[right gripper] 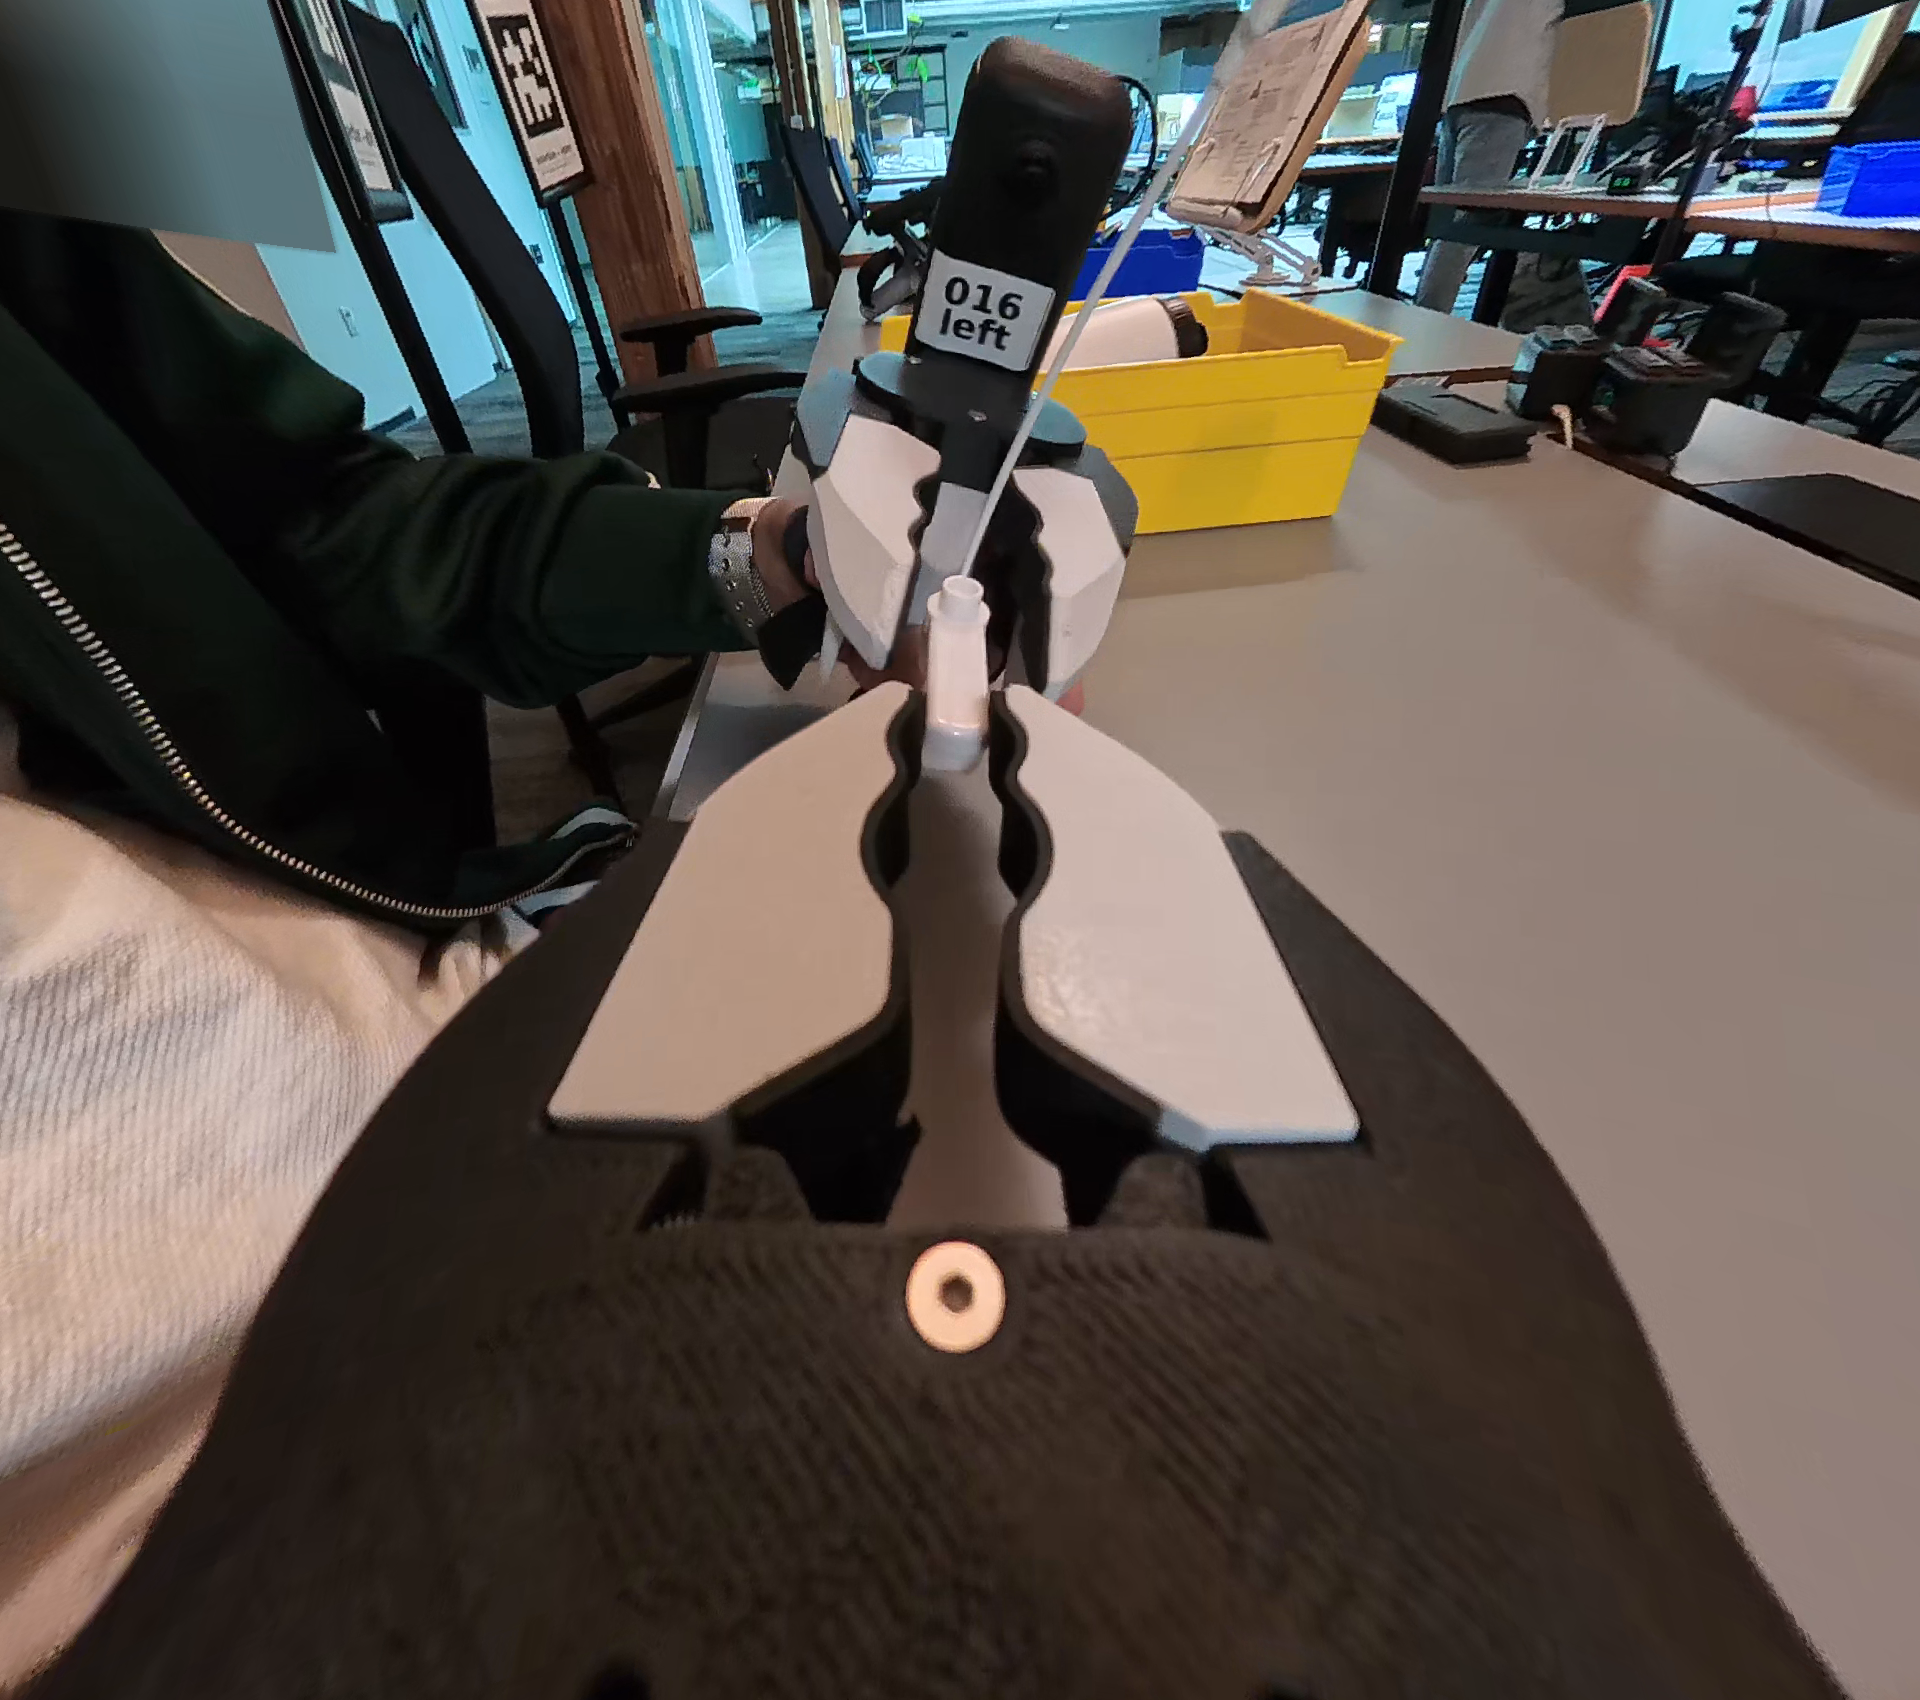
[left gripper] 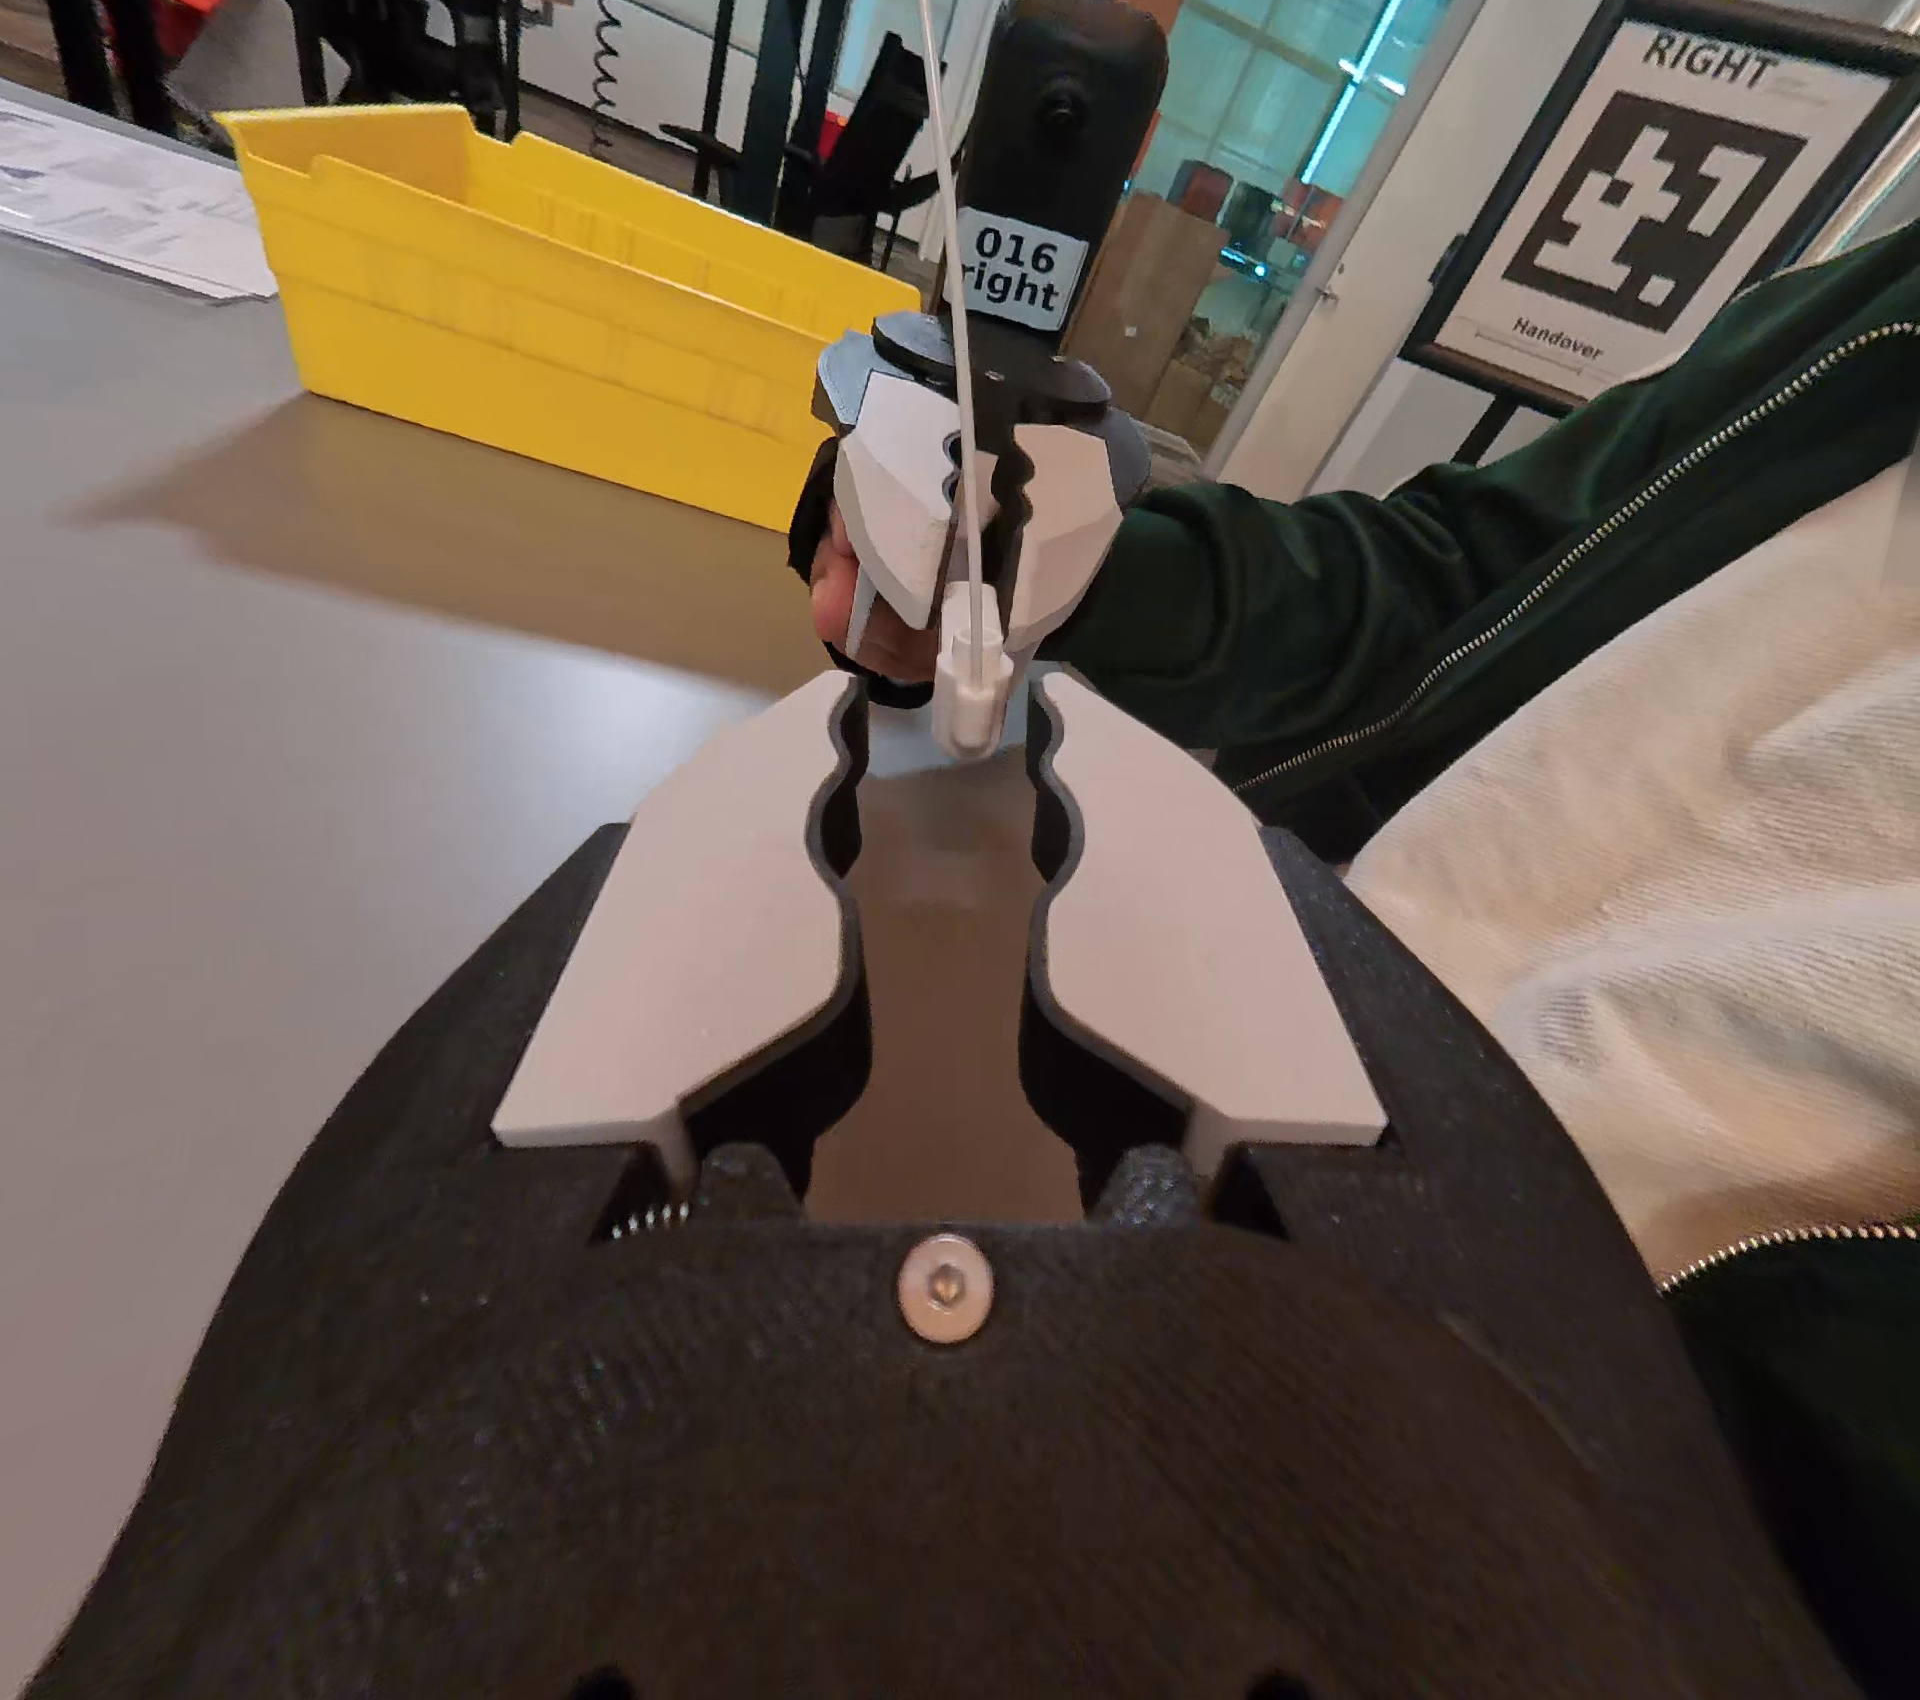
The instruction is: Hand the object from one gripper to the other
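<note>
Right gripper [right gripper: 951,720] jaws were clamped on the white plug [right gripper: 954,684] of a cable [left gripper: 940,92], above the surface [left gripper: 312,715]; left gripper [left gripper: 945,715] jaws stood apart, just short of the plug

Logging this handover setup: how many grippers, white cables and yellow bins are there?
Grippers: 2 (left gripper, right gripper)
White cable: 1
Yellow bin: 1
Total: 4

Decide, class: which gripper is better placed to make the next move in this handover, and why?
Left. The right gripper is shut on the white cable plug, while the left gripper faces it with jaws open, the plug just beyond its tips, so it probably closes next.
</note>
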Tool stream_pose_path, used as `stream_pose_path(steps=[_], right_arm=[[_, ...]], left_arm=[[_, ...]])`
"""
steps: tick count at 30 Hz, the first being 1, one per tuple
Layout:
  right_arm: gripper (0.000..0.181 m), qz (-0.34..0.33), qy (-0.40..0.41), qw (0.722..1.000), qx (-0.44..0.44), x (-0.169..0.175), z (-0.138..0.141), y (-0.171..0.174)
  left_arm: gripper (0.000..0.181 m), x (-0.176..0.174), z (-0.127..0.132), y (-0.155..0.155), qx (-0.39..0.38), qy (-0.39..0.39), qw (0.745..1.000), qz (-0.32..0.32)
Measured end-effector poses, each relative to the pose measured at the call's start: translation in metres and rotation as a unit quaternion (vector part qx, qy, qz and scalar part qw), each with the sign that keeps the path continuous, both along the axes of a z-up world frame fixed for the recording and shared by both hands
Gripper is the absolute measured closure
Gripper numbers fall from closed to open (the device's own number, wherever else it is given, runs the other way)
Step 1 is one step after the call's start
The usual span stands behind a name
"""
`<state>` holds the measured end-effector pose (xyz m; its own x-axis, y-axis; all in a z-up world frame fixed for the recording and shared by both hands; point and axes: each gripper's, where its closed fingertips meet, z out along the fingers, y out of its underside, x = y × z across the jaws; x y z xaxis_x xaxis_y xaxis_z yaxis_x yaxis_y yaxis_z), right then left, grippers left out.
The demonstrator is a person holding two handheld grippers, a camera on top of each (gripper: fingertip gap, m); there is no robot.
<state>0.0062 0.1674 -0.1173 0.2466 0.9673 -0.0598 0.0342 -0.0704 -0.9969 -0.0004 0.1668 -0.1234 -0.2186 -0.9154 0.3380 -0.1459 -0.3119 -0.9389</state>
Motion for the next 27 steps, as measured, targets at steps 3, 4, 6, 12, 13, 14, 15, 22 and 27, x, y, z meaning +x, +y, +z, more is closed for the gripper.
stream_pose_path(steps=[3,4,6,12,13,14,15,22,27], right_arm=[[0.169,0.001,-0.002,1.0,0.001,0.0,0.0,-0.001],[0.169,0.001,-0.001,1.0,0.0,0.0,0.0,-0.001],[0.169,0.0,0.001,1.0,0.0,0.001,0.0,0.0],[0.169,0.001,-0.004,1.0,0.001,0.0,-0.001,-0.001],[0.169,0.001,-0.005,1.0,0.001,-0.001,-0.001,-0.001],[0.169,0.001,-0.006,1.0,0.001,-0.001,-0.002,-0.001],[0.169,0.001,-0.006,1.0,0.001,-0.001,-0.002,-0.001],[0.167,-0.009,0.002,1.0,0.002,0.0,0.0,0.002],[0.149,-0.105,-0.011,0.991,0.082,0.014,0.013,0.018]], left_arm=[[0.156,0.0,-0.001,-0.003,0.003,0.003,1.0,-0.007],[0.157,0.0,-0.001,-0.003,0.003,0.003,1.0,-0.006],[0.161,0.0,0.0,-0.002,0.004,0.001,1.0,-0.006],[0.165,0.001,-0.001,-0.004,0.008,0.002,1.0,-0.008],[0.165,0.001,-0.001,-0.004,0.008,0.004,1.0,-0.008],[0.165,0.002,-0.002,-0.004,0.008,0.005,1.0,-0.009],[0.165,0.002,-0.002,-0.004,0.009,0.006,1.0,-0.009],[0.167,0.002,-0.001,-0.003,0.023,0.008,1.0,-0.002],[0.167,-0.001,0.004,0.005,0.007,-0.004,1.0,0.015]])
